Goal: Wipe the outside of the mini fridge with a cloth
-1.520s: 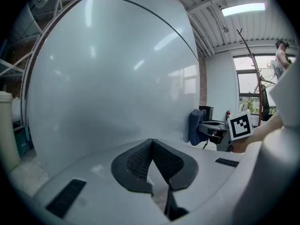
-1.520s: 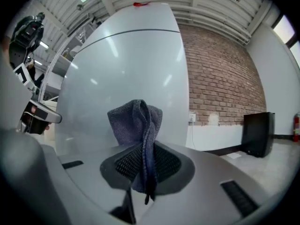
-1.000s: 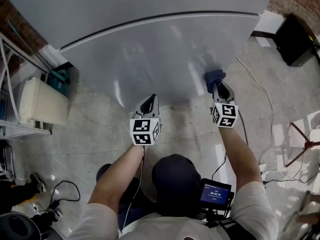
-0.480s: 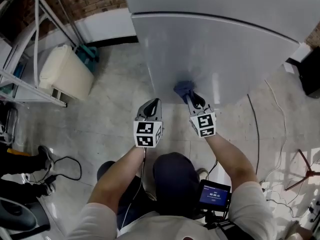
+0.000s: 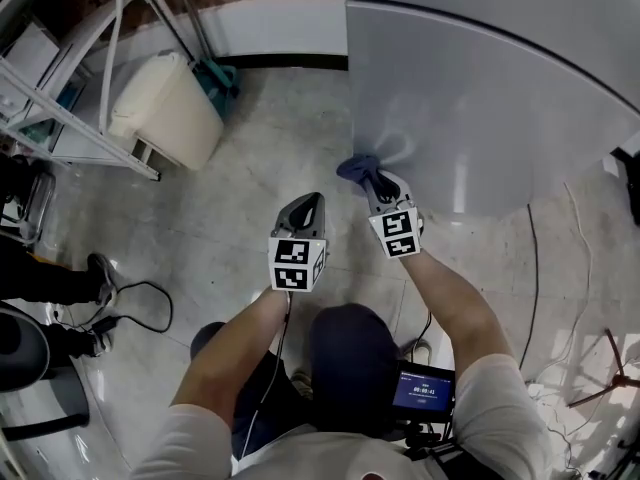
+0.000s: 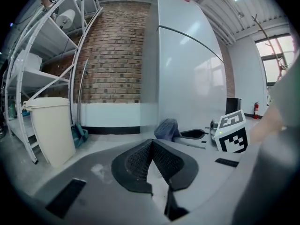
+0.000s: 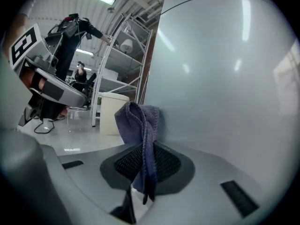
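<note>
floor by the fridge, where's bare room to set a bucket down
The widest bare patch is the floor between the cream bin, the fridge and the left gripper. It is crowded at the far left, with the metal rack and a black cable, and at the lower right, where more cables trail.

Open floor (image 5: 265, 143) lies between the fridge (image 5: 480, 118) and the cream bin (image 5: 165, 108) beside the metal rack (image 5: 75, 128).
</note>
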A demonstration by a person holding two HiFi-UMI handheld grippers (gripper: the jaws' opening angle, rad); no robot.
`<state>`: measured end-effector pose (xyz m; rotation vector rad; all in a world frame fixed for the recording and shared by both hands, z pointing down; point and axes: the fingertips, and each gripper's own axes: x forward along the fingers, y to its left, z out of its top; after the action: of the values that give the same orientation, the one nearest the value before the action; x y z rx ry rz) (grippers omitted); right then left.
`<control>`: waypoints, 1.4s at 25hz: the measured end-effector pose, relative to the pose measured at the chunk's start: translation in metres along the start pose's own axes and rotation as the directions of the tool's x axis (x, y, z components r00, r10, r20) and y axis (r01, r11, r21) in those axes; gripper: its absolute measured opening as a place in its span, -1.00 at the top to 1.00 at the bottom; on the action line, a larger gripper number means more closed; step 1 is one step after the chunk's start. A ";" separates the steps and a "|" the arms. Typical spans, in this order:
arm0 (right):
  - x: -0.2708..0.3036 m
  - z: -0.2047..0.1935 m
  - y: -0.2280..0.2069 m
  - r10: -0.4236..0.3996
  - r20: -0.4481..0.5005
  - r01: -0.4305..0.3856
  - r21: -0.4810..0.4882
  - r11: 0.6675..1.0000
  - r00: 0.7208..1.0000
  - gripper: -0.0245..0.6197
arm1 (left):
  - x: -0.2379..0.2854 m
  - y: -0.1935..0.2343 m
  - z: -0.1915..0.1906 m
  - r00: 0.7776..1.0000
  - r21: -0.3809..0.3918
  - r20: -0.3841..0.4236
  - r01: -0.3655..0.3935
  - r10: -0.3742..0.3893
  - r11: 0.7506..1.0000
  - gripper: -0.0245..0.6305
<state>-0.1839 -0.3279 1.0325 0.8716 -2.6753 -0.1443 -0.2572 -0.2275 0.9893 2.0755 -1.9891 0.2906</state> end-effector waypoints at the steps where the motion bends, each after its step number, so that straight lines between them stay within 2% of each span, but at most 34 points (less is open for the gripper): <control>1: -0.003 0.000 -0.002 -0.003 0.000 0.003 -0.004 1.000 1.000 0.74 | 0.000 -0.002 0.000 1.000 0.003 0.000 0.003 -0.003 1.000 0.95; 12: -0.068 -0.015 -0.073 -0.088 0.002 0.088 -0.013 0.996 0.996 0.74 | 0.039 -0.064 0.010 0.995 0.012 0.003 0.100 -0.100 0.995 0.95; 19: -0.124 -0.046 -0.142 -0.204 -0.018 0.204 0.037 0.978 0.979 0.74 | 0.071 -0.114 0.012 0.985 0.036 -0.013 0.175 -0.174 0.984 0.95; 24: -0.163 -0.078 -0.198 -0.320 -0.058 0.324 0.088 0.942 0.946 0.74 | 0.090 -0.144 0.007 0.975 0.048 -0.034 0.219 -0.217 0.975 0.95; 29: -0.207 -0.113 -0.257 -0.443 -0.115 0.457 0.150 0.877 0.889 0.74 | 0.103 -0.169 0.003 0.967 0.058 -0.048 0.251 -0.249 0.966 0.95; 35: -0.239 -0.140 -0.303 -0.519 -0.155 0.540 0.175 0.823 0.841 0.74 | 0.113 -0.188 -0.001 0.962 0.062 -0.062 0.271 -0.267 0.961 0.95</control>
<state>0.2127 -0.4315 1.0412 1.6361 -2.3101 0.0625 -0.0640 -0.3277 1.0179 2.3222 -1.6613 0.3618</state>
